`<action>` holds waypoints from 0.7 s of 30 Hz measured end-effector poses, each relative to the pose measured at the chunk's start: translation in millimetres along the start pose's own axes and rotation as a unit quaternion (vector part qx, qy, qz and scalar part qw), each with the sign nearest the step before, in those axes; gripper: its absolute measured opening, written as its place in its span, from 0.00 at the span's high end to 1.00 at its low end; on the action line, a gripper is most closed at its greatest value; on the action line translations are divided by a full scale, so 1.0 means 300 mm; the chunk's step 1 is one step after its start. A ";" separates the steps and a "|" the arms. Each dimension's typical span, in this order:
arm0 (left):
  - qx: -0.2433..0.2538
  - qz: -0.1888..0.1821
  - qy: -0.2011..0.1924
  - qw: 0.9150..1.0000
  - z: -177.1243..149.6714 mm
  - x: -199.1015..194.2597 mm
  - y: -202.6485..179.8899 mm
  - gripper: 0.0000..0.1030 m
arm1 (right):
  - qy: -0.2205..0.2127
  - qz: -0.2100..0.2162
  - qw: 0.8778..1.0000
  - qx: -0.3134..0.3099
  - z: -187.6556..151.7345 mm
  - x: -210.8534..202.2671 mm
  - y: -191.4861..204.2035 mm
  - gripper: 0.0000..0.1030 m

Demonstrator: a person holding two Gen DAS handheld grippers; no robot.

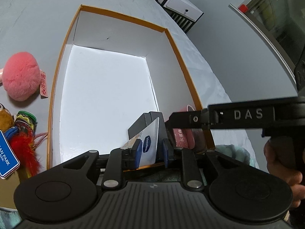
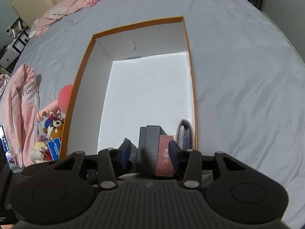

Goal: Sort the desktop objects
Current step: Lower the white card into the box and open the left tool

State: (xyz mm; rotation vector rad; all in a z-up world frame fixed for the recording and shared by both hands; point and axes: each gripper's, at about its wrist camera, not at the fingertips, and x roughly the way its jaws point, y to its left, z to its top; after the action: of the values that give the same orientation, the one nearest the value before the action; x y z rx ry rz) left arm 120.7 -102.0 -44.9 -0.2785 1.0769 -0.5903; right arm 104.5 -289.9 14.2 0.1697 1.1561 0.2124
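An orange-rimmed box with a white inside (image 1: 106,95) lies on the grey bed; it also shows in the right wrist view (image 2: 148,95). My left gripper (image 1: 151,152) holds a white Vaseline packet (image 1: 150,141) upright over the box's near right corner. Beside it stand a black box (image 1: 146,122) and a dark red booklet (image 1: 181,137). My right gripper (image 2: 150,152) is open around the black box (image 2: 150,143) and the red booklet (image 2: 165,152) in that corner. A grey pouch (image 2: 184,131) stands against the right wall.
Left of the box lie a pink plush ball (image 1: 21,76), a red tag (image 1: 43,85), a brown plush toy (image 2: 55,127), a red feathered toy (image 1: 24,150) and a blue Ocean Park card (image 1: 5,156). Pink bedding (image 2: 21,118) lies at the far left.
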 end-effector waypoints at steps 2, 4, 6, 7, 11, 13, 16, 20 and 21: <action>-0.001 0.000 -0.001 1.000 0.000 -0.006 0.005 0.76 | -0.007 0.003 1.000 -0.006 0.016 0.002 0.001 0.68; -0.001 0.000 -0.002 1.000 -0.003 -0.015 0.008 0.76 | -0.010 -0.001 1.000 -0.020 0.039 0.019 0.008 0.75; 0.000 -0.005 -0.003 1.000 -0.006 -0.025 0.008 0.76 | -0.006 -0.002 0.999 -0.032 0.064 0.047 0.015 0.79; 0.001 -0.007 -0.003 1.000 -0.007 -0.029 0.006 0.76 | 0.001 -0.003 0.999 -0.038 0.079 0.069 0.018 0.81; 0.010 -0.006 -0.001 1.000 -0.011 -0.039 0.002 0.76 | 0.027 -0.011 0.998 -0.054 0.125 0.147 0.027 0.81; 0.011 -0.004 0.002 1.000 -0.010 -0.036 0.000 0.76 | 0.038 -0.020 0.997 -0.063 0.145 0.180 0.029 0.81; 0.009 -0.005 0.004 1.000 -0.010 -0.031 0.003 0.76 | 0.053 -0.026 0.996 -0.069 0.162 0.219 0.026 0.81; -0.020 -0.009 0.006 1.000 -0.009 -0.024 0.022 0.82 | 0.082 -0.019 0.994 -0.073 0.161 0.254 0.021 0.88; -0.030 -0.008 0.007 0.999 -0.008 -0.021 0.028 0.84 | 0.088 -0.014 0.993 -0.073 0.156 0.257 0.020 0.89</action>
State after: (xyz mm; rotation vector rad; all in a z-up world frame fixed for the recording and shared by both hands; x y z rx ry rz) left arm 119.1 -91.2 -45.4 -0.3359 1.1073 -0.5754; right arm 176.9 -265.6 -34.4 0.0041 1.3124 0.2902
